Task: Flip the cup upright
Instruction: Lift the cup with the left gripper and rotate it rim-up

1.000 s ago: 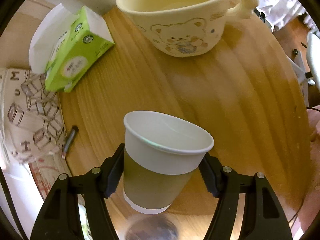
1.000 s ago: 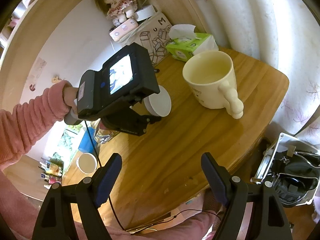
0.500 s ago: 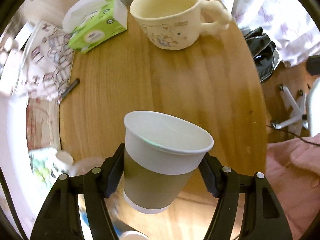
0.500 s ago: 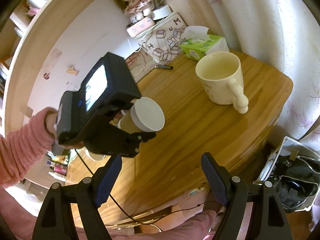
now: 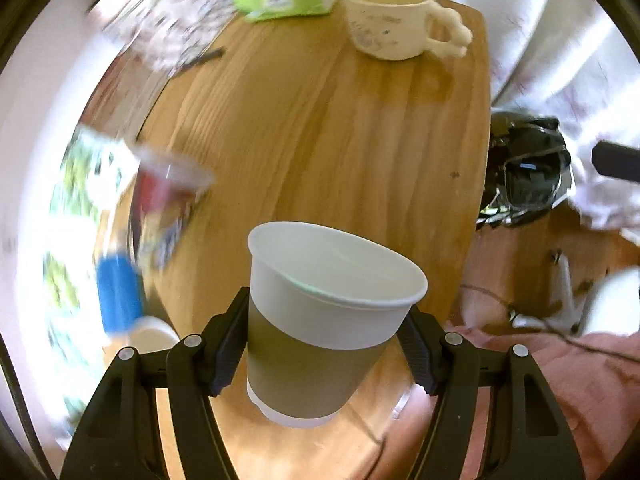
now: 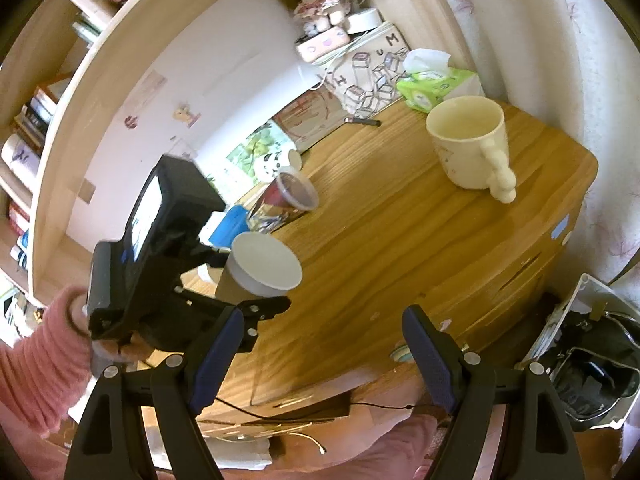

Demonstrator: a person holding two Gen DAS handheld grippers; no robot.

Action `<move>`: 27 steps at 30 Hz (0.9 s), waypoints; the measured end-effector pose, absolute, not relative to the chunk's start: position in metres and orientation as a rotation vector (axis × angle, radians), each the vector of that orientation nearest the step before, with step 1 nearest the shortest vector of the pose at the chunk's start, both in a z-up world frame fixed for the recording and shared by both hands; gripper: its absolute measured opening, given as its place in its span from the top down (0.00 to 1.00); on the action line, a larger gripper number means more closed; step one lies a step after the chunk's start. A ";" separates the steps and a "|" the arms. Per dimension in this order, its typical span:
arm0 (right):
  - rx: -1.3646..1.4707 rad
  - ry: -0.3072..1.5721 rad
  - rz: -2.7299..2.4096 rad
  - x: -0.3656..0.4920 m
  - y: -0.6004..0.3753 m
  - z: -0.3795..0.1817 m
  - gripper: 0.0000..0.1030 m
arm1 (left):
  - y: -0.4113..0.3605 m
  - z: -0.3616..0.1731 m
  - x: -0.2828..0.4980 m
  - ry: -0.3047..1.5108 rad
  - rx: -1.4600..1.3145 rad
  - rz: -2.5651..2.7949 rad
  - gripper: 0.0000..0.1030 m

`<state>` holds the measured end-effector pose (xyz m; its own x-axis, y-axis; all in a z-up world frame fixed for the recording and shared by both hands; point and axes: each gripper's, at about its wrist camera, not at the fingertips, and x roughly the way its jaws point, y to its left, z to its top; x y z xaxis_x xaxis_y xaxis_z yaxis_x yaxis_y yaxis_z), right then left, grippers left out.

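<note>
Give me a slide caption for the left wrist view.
Left tongs grip a paper cup above the wooden table, cream mug beyond.

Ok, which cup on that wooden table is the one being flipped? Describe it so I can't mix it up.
Start from the wooden table; above its near left part the left gripper is clamped on a white paper cup with a brown sleeve. Unlike the cream ceramic mug with a knobbly handle standing at the far right, it has no handle and is off the table.
</note>
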<state>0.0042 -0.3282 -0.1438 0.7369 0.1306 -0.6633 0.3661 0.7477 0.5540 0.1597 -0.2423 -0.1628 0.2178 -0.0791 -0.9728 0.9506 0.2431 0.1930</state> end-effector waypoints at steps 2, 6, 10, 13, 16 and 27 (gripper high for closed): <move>0.737 0.750 -0.124 0.004 -0.324 -0.145 0.20 | -0.226 -0.162 0.158 1.116 1.001 -0.891 0.31; 0.736 0.762 -0.072 0.006 -0.309 -0.147 0.20 | -0.196 -0.160 0.156 1.176 0.899 -0.816 0.31; 0.744 0.784 -0.014 0.014 -0.294 -0.151 0.20 | -0.167 -0.159 0.157 1.234 0.790 -0.725 0.31; 0.751 0.796 0.026 0.022 -0.283 -0.153 0.20 | -0.146 -0.158 0.158 1.286 0.679 -0.664 0.31; 0.751 0.810 0.059 0.030 -0.276 -0.153 0.20 | -0.126 -0.158 0.158 1.307 0.596 -0.609 0.31; 0.782 0.883 0.149 0.061 -0.259 -0.164 0.20 | -0.068 -0.168 0.175 1.425 0.271 -0.439 0.31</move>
<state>0.0608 -0.2587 -0.1643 0.6445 0.4226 -0.6372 0.1903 0.7186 0.6689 0.1754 -0.0683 -0.1677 0.0851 -0.1302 -0.9878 0.4481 0.8905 -0.0788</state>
